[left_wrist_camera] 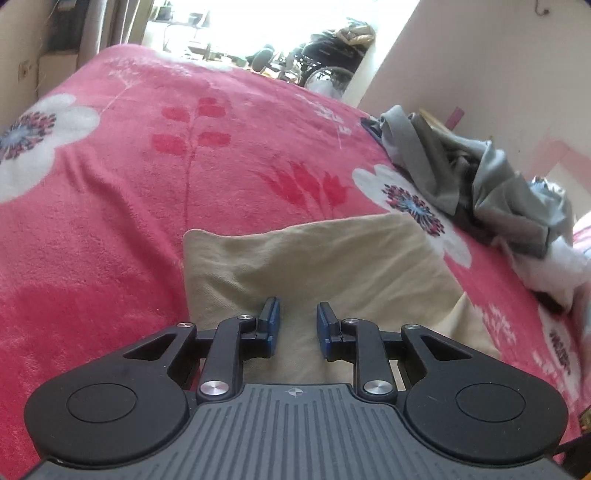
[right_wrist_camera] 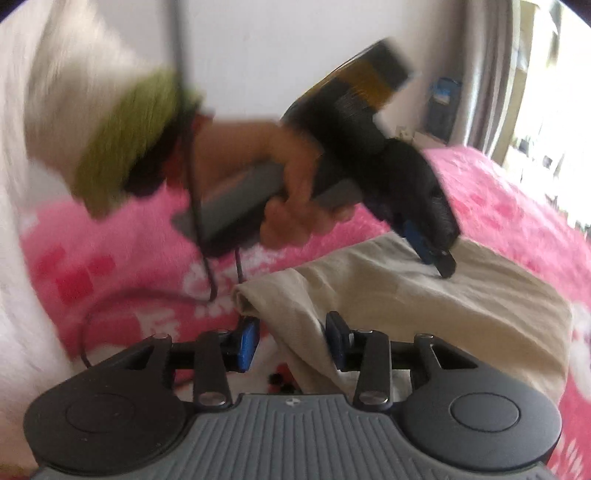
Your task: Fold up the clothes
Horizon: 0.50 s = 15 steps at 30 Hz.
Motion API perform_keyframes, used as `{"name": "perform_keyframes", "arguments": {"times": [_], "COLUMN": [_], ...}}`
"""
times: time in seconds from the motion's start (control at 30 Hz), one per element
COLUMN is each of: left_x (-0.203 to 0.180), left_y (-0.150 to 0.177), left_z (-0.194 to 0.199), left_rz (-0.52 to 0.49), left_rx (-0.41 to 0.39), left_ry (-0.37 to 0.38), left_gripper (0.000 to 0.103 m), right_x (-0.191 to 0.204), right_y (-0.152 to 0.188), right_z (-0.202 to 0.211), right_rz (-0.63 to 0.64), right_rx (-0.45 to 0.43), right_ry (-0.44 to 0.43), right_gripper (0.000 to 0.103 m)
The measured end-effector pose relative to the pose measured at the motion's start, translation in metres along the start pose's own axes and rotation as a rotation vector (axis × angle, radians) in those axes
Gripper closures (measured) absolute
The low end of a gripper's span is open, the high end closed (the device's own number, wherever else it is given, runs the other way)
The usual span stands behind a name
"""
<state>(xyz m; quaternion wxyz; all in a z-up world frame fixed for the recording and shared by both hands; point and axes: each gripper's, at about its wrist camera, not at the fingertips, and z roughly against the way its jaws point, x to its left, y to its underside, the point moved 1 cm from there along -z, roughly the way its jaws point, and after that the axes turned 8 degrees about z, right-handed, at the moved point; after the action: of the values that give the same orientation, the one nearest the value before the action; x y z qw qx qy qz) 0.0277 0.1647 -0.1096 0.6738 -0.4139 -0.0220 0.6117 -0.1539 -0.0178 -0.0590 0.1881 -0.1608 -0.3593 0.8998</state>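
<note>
On the pink floral blanket (left_wrist_camera: 110, 206) the beige garment (left_wrist_camera: 325, 258) lay partly folded at six o'clock, both the left tool (left_wrist_camera: 297, 325) and right tool (right_wrist_camera: 291, 339) gaping empty above it, so loose layers could have slid apart.

A pink fleece blanket (left_wrist_camera: 122, 177) printed with white flowers and red leaf sprigs covers the bed and fills most of both views. Far off, past the bed's far edge, a bright window (left_wrist_camera: 236, 22) glares white, with a clutter of dark things below it (too washed out to name). Grey curtains (left_wrist_camera: 107, 26) hang at the far left. A plain pale wall (left_wrist_camera: 491, 55) rises on the right. In the right wrist view a thin dark cable (right_wrist_camera: 207, 266) loops over the blanket on the near left.
</note>
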Motion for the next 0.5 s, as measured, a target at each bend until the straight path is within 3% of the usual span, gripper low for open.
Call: {"name": "perform_keyframes", "arguments": {"times": [0.23,0.4,0.5], "left_x": [-0.003,-0.001,0.000], "left_y": [0.001,-0.002,-0.002], "left_z": [0.000,-0.001,-0.001], "left_rz": [-0.010,0.006,-0.003], "left_rx": [0.002,0.017,0.025], "left_ry": [-0.005,-0.002,0.001], "left_gripper": [0.082,0.082,0.082], "right_x": [-0.028,-0.043,-0.037], "right_y": [0.004,0.036,0.052], "right_z": [0.054,0.068,0.058], "right_rz": [-0.122,-0.030,0.025], "right_rx": [-0.011,0.109,0.152], "right_ry": [-0.041,0.205,0.251], "right_gripper": [0.060,0.063,0.066]}}
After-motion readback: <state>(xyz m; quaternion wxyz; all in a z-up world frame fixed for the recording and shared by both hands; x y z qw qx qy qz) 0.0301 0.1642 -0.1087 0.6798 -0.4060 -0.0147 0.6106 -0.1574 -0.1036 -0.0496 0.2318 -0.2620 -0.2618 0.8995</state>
